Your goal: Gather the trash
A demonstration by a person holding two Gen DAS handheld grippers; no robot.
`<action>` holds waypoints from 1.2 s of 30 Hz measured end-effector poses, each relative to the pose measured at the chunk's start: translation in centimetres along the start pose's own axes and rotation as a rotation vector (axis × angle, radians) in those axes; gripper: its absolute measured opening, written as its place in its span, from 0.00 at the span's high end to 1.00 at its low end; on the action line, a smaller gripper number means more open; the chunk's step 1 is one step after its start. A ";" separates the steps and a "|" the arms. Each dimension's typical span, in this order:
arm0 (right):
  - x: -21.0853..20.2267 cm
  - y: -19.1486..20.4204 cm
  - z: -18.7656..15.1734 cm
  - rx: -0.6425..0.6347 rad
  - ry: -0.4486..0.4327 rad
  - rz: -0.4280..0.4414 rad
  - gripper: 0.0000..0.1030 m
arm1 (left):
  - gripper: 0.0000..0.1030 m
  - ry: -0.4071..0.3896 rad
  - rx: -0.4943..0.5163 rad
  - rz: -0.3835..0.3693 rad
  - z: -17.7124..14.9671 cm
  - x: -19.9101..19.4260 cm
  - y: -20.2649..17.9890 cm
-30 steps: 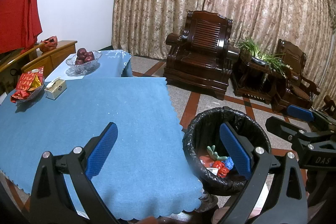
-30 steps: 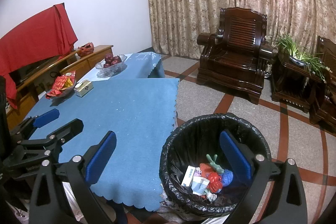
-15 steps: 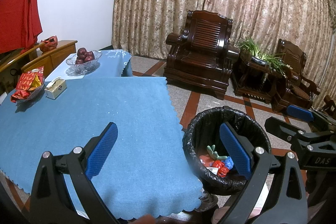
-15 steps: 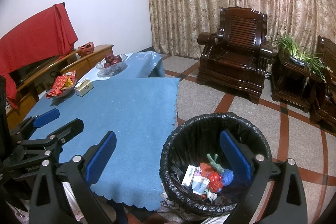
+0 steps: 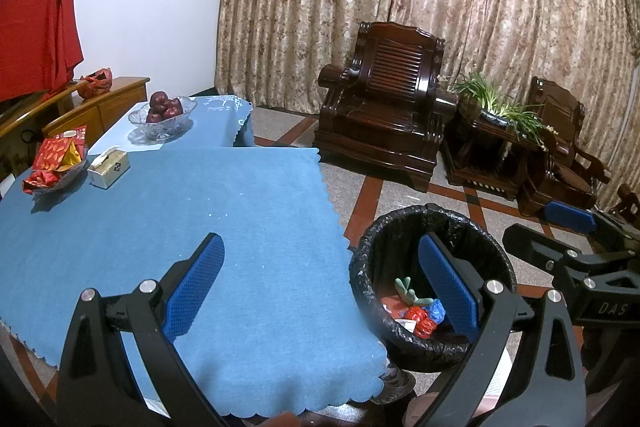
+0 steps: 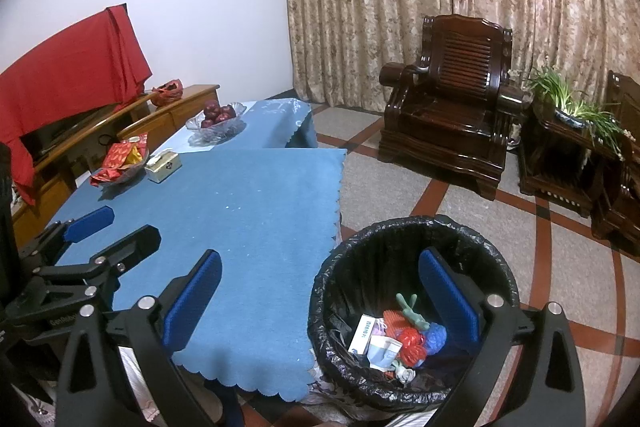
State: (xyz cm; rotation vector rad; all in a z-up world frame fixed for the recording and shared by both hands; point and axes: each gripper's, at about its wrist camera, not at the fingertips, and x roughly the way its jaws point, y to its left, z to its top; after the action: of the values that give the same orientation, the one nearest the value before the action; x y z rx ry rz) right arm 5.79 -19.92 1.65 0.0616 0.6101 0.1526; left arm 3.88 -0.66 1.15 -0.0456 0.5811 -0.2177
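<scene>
The left gripper (image 5: 320,279) is spread wide with nothing between its blue pads (image 5: 195,281), held above the near edge of the table (image 5: 200,211). The right gripper (image 6: 320,283) is just as wide and just as empty, sitting to the right of that edge and partly over the bin (image 6: 400,239). The bin stands on the floor just beside the table's near right corner, lined with a black bag. The trash (image 6: 400,335) lies inside it: a white box, red and blue crumpled wrappers, a green scrap. The cloth near the bin shows only tiny white specks; a tissue box (image 5: 109,169), a snack bowl (image 5: 56,163) and a fruit bowl (image 5: 162,115) sit at the table's far left side. Collection looks close to finished. To do this step well, I would scan the cloth for leftovers before reaching, keep both grippers clear of each other near the bin, and leave the bowls alone, since they do not look like trash
</scene>
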 end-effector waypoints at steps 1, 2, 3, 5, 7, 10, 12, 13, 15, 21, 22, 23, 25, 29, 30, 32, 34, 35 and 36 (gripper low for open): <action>0.0 0.1 0.1 -0.001 0.000 0.001 0.06 | 0.08 0.000 0.000 0.000 0.0 0.0 0.0; 0.0 0.2 0.0 -0.001 0.000 0.001 0.06 | 0.08 0.000 -0.001 0.000 0.0 0.0 0.0; 0.0 0.2 0.0 -0.002 0.000 0.001 0.06 | 0.08 0.000 -0.001 0.000 0.0 0.0 0.0; 0.0 0.2 0.0 -0.002 -0.001 0.001 0.06 | 0.08 0.000 0.000 0.000 0.0 0.0 0.0; 0.0 0.3 0.0 -0.002 -0.001 0.001 0.06 | 0.08 0.000 0.000 0.000 0.0 0.0 0.0; 0.0 0.3 -0.1 -0.001 0.001 0.002 0.06 | 0.08 0.001 0.000 0.000 -0.1 0.0 0.0; 0.0 0.2 -0.1 -0.001 0.000 0.001 0.06 | 0.08 0.001 0.000 0.000 0.0 0.0 0.0; 0.0 0.3 -0.1 -0.001 0.001 0.001 0.06 | 0.08 0.002 0.000 0.000 -0.1 0.0 0.0; 0.0 0.2 -0.1 -0.001 0.000 0.001 0.06 | 0.08 0.002 0.000 0.000 -0.2 -0.1 0.0; -0.1 0.6 -0.1 -0.002 0.005 0.002 0.06 | 0.08 0.005 -0.002 -0.001 -0.4 -0.3 0.1; -0.1 0.5 -0.1 -0.002 0.005 0.003 0.06 | 0.08 0.006 -0.003 -0.002 -0.4 -0.4 0.2; -0.1 0.6 -0.1 -0.001 0.006 0.003 0.06 | 0.08 0.007 -0.005 -0.004 -0.4 -0.4 0.2; -0.1 0.4 -0.2 -0.002 0.007 0.004 0.06 | 0.08 0.006 -0.004 -0.002 -0.5 -0.5 0.1; -0.1 0.2 -0.2 -0.002 0.007 0.005 0.06 | 0.08 0.007 -0.002 -0.002 -0.5 -0.4 0.0; -0.1 0.3 -0.2 -0.002 0.007 0.004 0.06 | 0.08 0.006 -0.002 -0.002 -0.6 -0.5 0.1; -0.1 0.3 -0.2 -0.001 0.008 0.004 0.06 | 0.08 0.005 -0.004 0.000 -0.5 -0.5 0.1; -0.1 0.3 -0.2 -0.001 0.008 0.004 0.06 | 0.08 0.006 -0.004 0.001 -0.6 -0.5 0.0; -0.1 0.3 -0.2 -0.001 0.008 0.005 0.06 | 0.08 0.006 -0.004 0.001 -0.7 -0.6 0.0; -0.1 0.3 -0.2 -0.001 0.008 0.005 0.06 | 0.08 0.007 -0.004 0.001 -0.8 -0.6 0.0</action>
State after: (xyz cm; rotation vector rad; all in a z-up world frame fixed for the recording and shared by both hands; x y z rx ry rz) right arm 5.54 -19.62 1.57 0.0615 0.6184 0.1581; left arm 2.92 -0.55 0.79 -0.0483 0.5881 -0.2163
